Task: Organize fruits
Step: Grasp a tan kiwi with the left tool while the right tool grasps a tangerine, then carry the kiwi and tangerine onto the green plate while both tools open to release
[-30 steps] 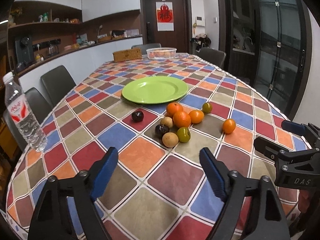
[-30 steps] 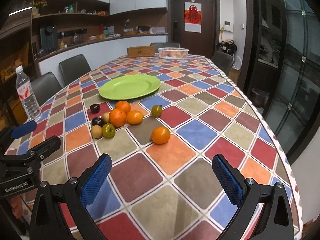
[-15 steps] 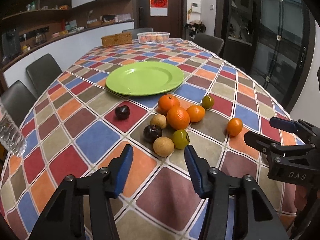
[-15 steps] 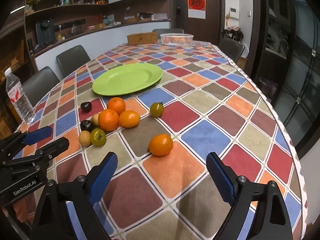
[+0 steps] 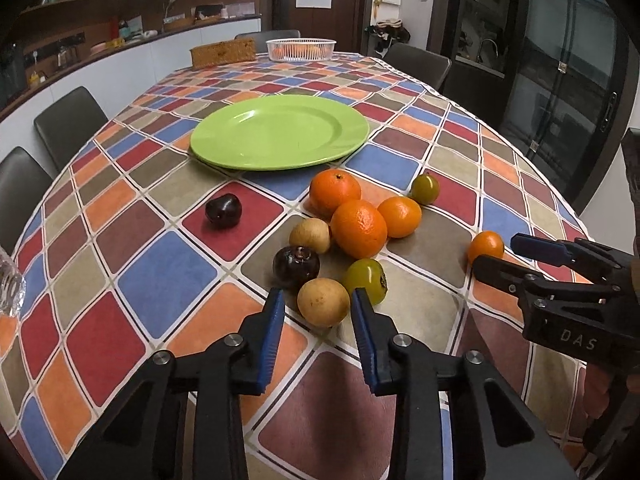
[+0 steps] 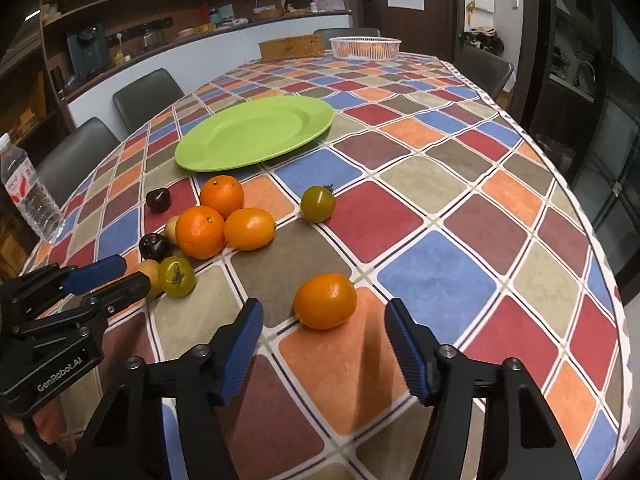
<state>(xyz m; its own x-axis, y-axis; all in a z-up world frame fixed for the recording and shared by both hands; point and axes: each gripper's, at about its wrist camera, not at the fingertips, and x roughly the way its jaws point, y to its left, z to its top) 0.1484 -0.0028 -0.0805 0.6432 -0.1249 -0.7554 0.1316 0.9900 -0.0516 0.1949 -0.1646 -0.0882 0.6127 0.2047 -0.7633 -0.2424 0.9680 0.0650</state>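
A green plate (image 5: 280,130) lies on the checkered tablecloth, also in the right wrist view (image 6: 256,132). Before it sits a cluster of fruits: oranges (image 5: 359,228), dark plums (image 5: 296,266), green fruits (image 5: 366,280) and tan fruits. My left gripper (image 5: 318,308) is open, its fingers either side of the nearest tan fruit (image 5: 323,302), not touching it. A lone orange (image 6: 325,300) lies apart; my right gripper (image 6: 324,328) is open just before it. A separate green fruit (image 6: 318,204) lies further back.
A water bottle (image 6: 32,196) stands at the table's left edge. A white basket (image 6: 365,47) and a wicker box (image 6: 291,47) sit at the far end. Chairs (image 5: 68,124) line the left side. The table's edge curves along the right.
Both grippers have moved forward and down toward the fruits. The left jaws have narrowed around the tan fruit. The right jaws have narrowed and come close to the lone orange.
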